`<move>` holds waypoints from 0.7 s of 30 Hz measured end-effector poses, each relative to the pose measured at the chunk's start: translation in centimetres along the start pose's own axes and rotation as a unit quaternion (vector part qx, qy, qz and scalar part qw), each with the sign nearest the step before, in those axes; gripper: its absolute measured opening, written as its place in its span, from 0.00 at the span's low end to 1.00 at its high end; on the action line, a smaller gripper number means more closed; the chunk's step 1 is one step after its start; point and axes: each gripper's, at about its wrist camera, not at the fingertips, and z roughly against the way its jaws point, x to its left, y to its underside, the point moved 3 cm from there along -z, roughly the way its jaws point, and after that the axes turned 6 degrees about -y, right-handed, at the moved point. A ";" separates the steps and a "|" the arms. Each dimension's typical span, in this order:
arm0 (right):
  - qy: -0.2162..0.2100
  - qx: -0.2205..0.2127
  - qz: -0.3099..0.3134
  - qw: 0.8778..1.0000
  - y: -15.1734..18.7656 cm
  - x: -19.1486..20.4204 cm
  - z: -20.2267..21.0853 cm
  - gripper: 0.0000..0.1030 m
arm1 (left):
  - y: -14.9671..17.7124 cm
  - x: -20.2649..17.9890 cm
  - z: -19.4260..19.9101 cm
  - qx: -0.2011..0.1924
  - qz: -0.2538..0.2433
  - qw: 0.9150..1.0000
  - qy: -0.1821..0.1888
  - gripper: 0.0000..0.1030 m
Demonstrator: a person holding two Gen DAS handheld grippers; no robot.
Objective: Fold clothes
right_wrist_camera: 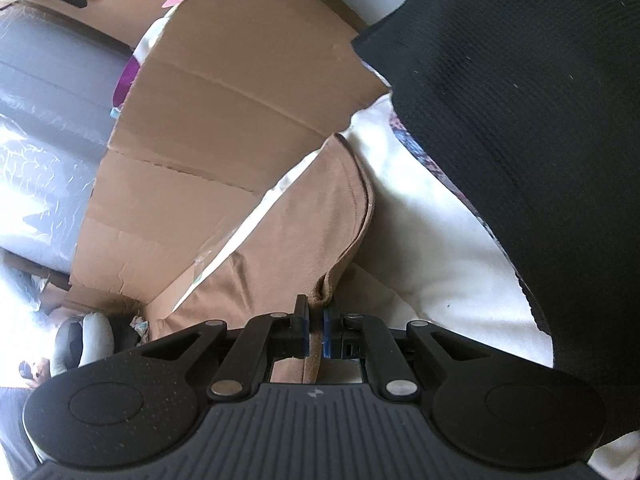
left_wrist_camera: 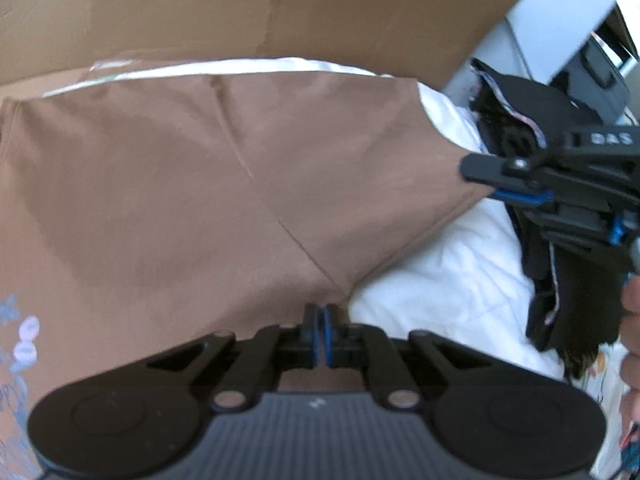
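Note:
A light brown garment (left_wrist_camera: 180, 184) is held up and stretched over a white quilt (left_wrist_camera: 440, 280). My left gripper (left_wrist_camera: 321, 316) is shut on its lower edge. In the left wrist view my right gripper (left_wrist_camera: 480, 178) comes in from the right, shut on the garment's far corner. The right wrist view shows that same gripper (right_wrist_camera: 316, 320) pinching a folded hem of the brown garment (right_wrist_camera: 304, 232), with the cloth running away toward the cardboard. Pale printed graphics (left_wrist_camera: 20, 344) show on the garment at the far left.
A flattened cardboard sheet (left_wrist_camera: 280, 12) stands behind the garment, also seen as cardboard (right_wrist_camera: 224, 120). A heap of black clothing (left_wrist_camera: 560, 240) lies at the right; black cloth (right_wrist_camera: 540, 140) hangs close to the right camera. A hand (left_wrist_camera: 632, 320) shows at the right edge.

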 end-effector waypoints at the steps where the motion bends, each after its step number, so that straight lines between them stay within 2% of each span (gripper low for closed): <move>1: 0.000 0.002 0.003 1.000 0.0 0.1 0.0 0.04 | 0.1 0.0 0.0 -0.001 0.006 1.000 0.002 0.03; 11: -0.001 0.023 0.032 0.999 0.2 1.6 0.2 0.04 | 0.5 -0.2 -0.5 -0.015 -0.008 1.000 -0.001 0.02; 21: -0.006 0.038 0.062 0.997 0.2 2.5 1.1 0.04 | 1.0 0.9 -1.0 -0.026 0.085 0.996 0.022 0.00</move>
